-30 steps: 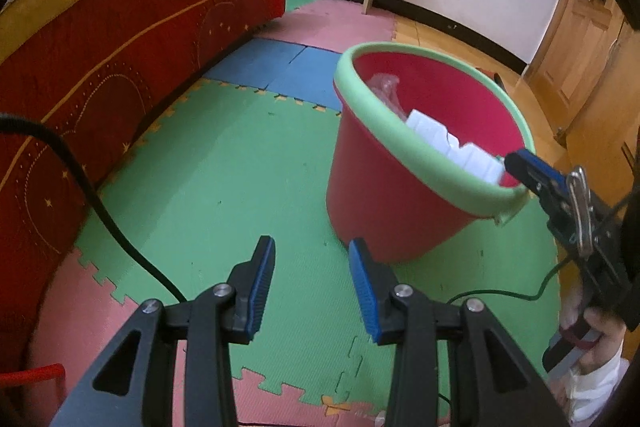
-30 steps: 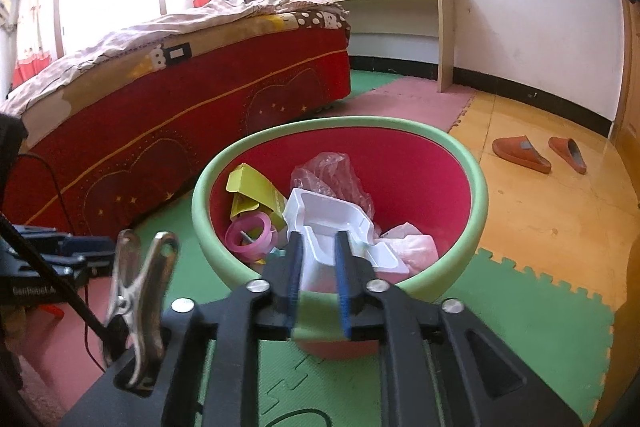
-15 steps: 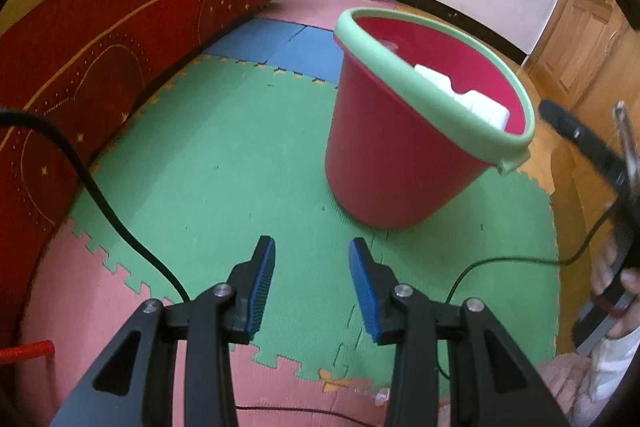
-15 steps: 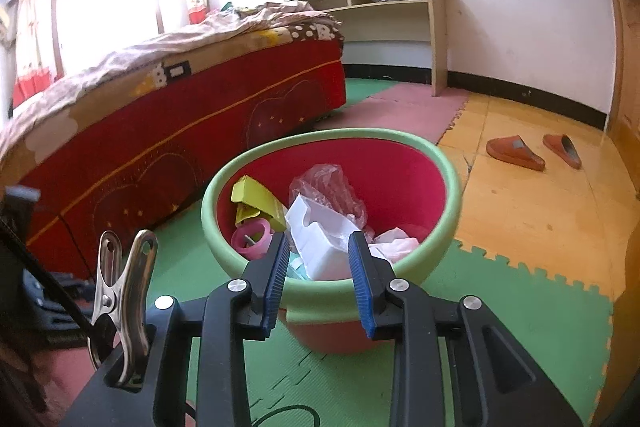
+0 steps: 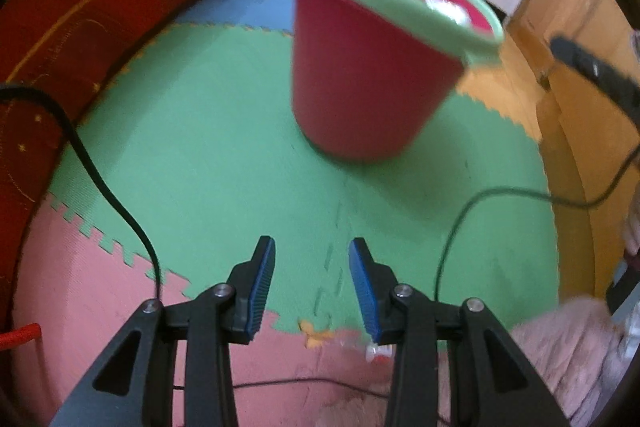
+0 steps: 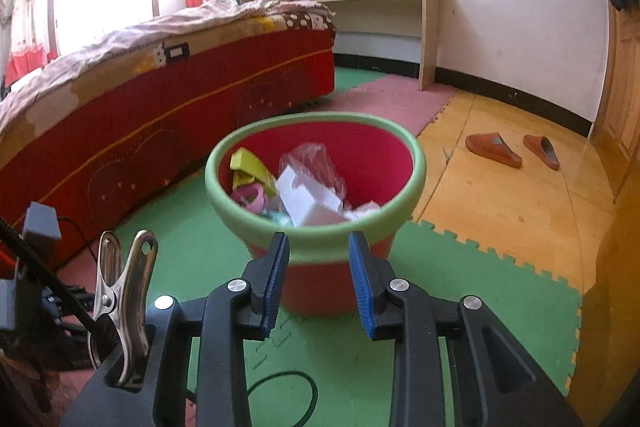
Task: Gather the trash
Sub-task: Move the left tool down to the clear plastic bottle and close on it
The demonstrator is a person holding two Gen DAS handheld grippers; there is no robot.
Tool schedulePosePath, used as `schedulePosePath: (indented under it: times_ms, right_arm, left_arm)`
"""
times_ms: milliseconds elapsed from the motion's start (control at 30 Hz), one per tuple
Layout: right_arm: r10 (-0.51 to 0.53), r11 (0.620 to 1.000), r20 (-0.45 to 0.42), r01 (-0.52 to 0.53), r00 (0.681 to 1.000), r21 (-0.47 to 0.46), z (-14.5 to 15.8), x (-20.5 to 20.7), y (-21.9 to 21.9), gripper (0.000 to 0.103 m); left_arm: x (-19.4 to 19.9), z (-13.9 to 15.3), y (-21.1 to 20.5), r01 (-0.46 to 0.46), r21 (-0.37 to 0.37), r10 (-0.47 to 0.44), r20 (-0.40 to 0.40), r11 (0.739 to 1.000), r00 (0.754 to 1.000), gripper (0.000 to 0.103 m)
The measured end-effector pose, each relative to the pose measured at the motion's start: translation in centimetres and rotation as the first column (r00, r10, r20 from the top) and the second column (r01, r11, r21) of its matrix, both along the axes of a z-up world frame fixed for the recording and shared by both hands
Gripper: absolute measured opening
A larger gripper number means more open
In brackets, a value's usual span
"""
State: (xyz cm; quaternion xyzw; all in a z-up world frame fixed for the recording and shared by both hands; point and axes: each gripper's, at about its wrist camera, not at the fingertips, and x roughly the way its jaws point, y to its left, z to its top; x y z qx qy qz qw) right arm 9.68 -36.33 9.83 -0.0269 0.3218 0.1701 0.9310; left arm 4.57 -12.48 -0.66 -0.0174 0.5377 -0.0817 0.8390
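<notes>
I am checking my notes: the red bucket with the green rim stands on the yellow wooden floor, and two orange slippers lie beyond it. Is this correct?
Not quite. The red bucket stands on the green foam mat, not the yellow wooden floor; the right wrist view shows it. The two orange slippers do lie beyond it.

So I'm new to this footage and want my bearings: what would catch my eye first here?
The red bucket with a green rim stands on the green foam floor mat, already holding a white foam tray, a yellow carton and crinkled plastic. To its left runs the bed's red skirt; two orange slippers lie on the wooden floor to its right. The right gripper is open, with nothing between its pads.
</notes>
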Motion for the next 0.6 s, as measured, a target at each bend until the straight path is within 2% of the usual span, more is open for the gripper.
schedulePosePath:
  times_ms: [200, 300, 500, 600]
  right_arm:
    - [0.039, 0.998, -0.019, -0.039, 0.999, -0.045, -1.1, -0.9, 0.6, 0.032]
    - [0.035, 0.998, -0.019, -0.036, 0.999, -0.045, -1.4, -0.9, 0.6, 0.032]
    - [0.029, 0.999, -0.021, -0.029, 0.999, -0.03, -1.7, -0.8, 0.2, 0.032]
    - [0.032, 0.999, -0.017, -0.032, 0.999, -0.028, -1.8, -0.9, 0.1, 0.032]
  left_arm:
    - [-1.5, -3.6, -2.9, 0.08, -0.03, -0.083, -0.133, 0.996, 0.988, 0.04]
    - [-1.9, -5.4, -3.8, 0.095, -0.063, -0.107, -0.215, 0.993, 0.971, 0.04]
    - [-2.3, -9.2, -5.0, 0.029, -0.149, -0.087, -0.399, 0.988, 0.913, 0.04]
    - [-2.4, -10.8, -5.2, -0.01, -0.152, -0.06, -0.448, 0.988, 0.892, 0.04]
